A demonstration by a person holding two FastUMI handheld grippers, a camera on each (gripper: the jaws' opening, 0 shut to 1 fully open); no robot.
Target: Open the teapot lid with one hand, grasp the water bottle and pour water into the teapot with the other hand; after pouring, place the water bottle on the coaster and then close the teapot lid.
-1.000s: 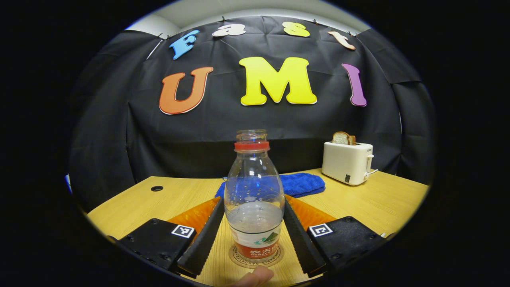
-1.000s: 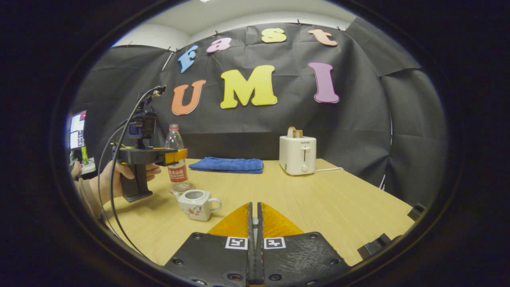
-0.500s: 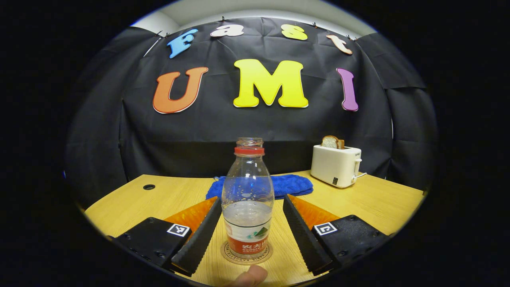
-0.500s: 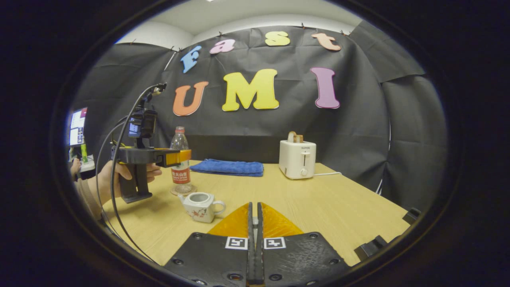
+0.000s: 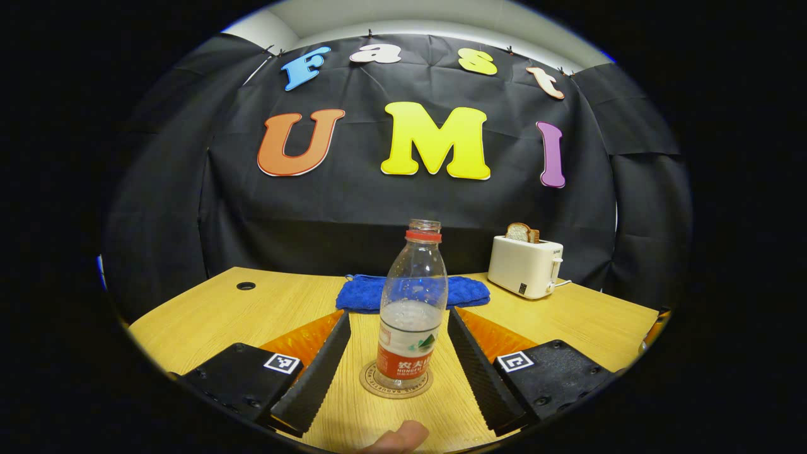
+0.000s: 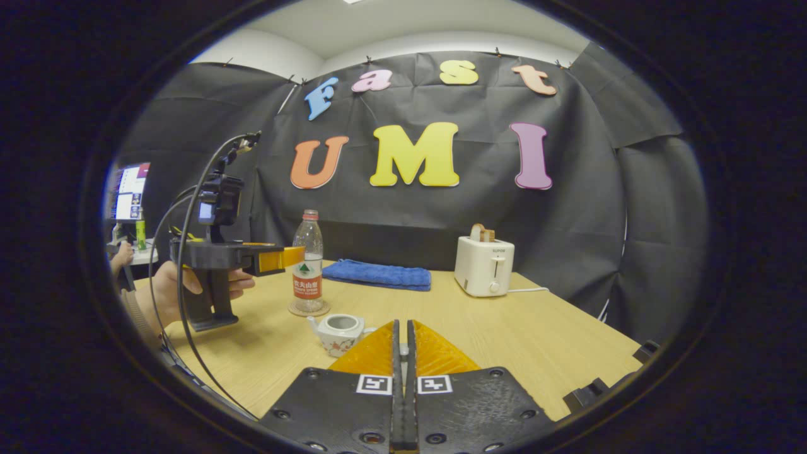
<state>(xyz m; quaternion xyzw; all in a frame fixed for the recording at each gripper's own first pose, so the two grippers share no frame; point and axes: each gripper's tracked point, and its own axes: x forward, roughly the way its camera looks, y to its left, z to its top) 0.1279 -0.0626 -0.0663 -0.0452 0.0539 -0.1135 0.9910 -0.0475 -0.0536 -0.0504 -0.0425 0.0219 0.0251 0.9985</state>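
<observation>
The clear water bottle point(image 5: 408, 315) with a red label stands upright on the round coaster point(image 5: 396, 392), uncapped and part full. My left gripper point(image 5: 398, 314) is open, its fingers apart on either side of the bottle and clear of it. In the right gripper view the bottle point(image 6: 307, 265) and coaster point(image 6: 309, 311) sit beyond the white teapot point(image 6: 340, 333), whose top is open. The left gripper point(image 6: 293, 255) hangs beside the bottle, held by a hand point(image 6: 167, 293). My right gripper point(image 6: 401, 325) is shut, with a pale sliver of the teapot lid between its fingers.
A blue towel point(image 5: 359, 293) lies behind the bottle and a white toaster point(image 5: 524, 266) with bread stands at the back right. A thumb tip point(image 5: 397, 438) shows at the bottom edge. A monitor point(image 6: 129, 198) stands off the table's left.
My left gripper let go of the bottle and drew back from it; the bottle stays on the coaster. The right gripper stayed shut and shifted slightly, so the teapot now sits nearer its fingertips.
</observation>
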